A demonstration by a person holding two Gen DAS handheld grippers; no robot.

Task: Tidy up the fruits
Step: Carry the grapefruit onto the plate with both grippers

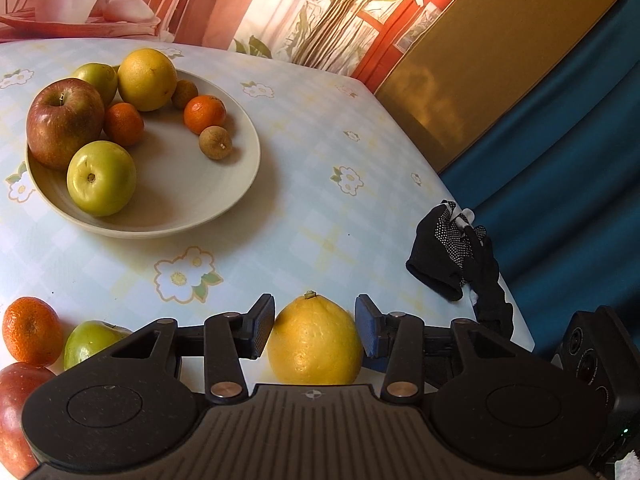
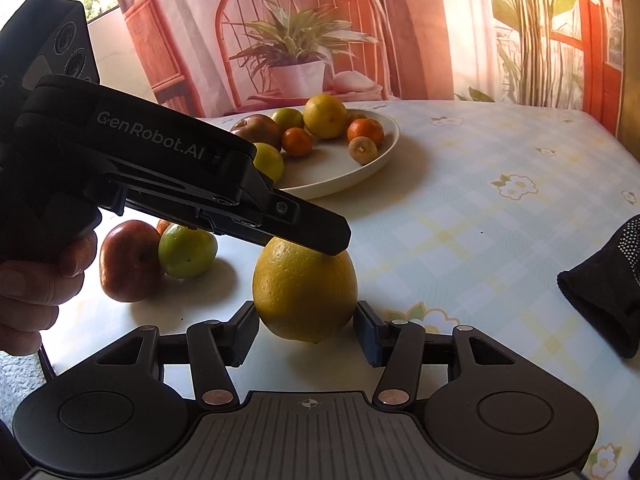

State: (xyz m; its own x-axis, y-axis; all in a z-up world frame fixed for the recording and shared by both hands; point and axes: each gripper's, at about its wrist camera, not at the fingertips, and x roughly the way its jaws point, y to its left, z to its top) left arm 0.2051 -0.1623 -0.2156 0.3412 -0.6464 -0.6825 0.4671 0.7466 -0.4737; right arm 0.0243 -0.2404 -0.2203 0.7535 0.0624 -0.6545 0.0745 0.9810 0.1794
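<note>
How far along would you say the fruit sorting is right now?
Done: eight fruits already lie in the bowl. In hand: the lemon sits between the pads of both the left gripper and right gripper. Remaining: that lemon, plus the tangerine, green apple and red apple on the table.

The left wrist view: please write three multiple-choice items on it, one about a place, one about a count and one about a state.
1. Where does the black glove lie?
A. in a dish
B. on the table, near its edge
C. on top of a fruit

2. How many mandarins are in the bowl?
A. none
B. two
C. five

3. In what state is the lemon?
A. whole
B. cut in half
C. peeled

Key:
1 B, the glove lies on the cloth by the table's right edge.
2 B, two small orange fruits sit among the apples.
3 A, its yellow skin is unbroken and the stem tip is still on.
</note>
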